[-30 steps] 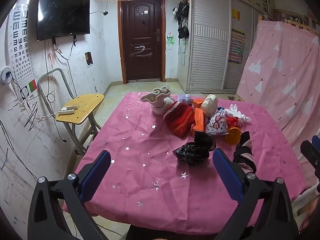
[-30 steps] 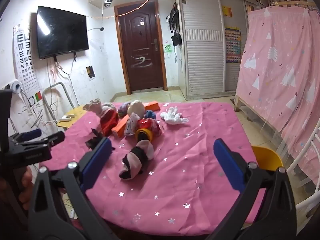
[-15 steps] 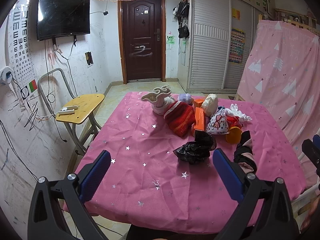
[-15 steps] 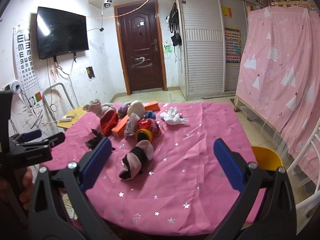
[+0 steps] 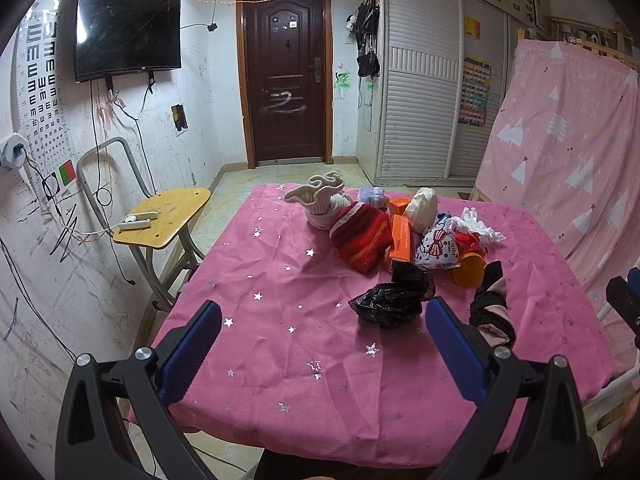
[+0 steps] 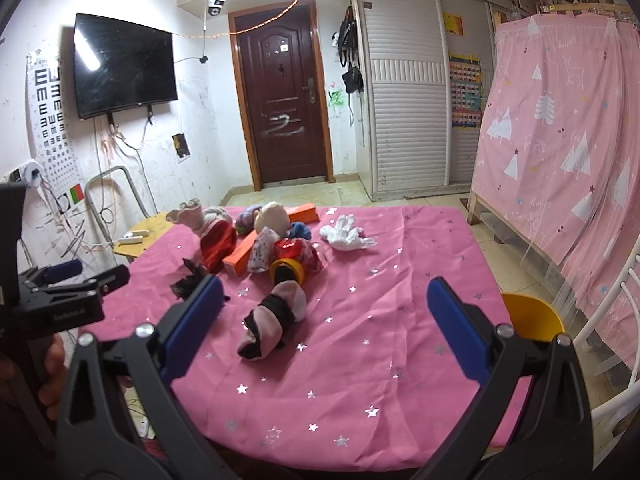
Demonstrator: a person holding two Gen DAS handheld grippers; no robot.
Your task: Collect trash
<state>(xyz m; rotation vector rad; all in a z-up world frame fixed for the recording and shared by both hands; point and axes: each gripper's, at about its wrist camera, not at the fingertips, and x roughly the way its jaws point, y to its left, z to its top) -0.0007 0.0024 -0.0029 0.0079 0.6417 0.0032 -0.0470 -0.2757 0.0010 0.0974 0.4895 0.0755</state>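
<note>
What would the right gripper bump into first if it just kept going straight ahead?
Probably the rolled pink and black sock, lying on the pink tablecloth between the open fingers of the right gripper, slightly left of centre. Depth is hard to judge, so it could pass just beside it.

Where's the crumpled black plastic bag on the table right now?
In the left wrist view the crumpled black plastic bag lies right of centre on the pink star-print tablecloth, just in front of the orange box and left of the pink-and-black sock.
</note>
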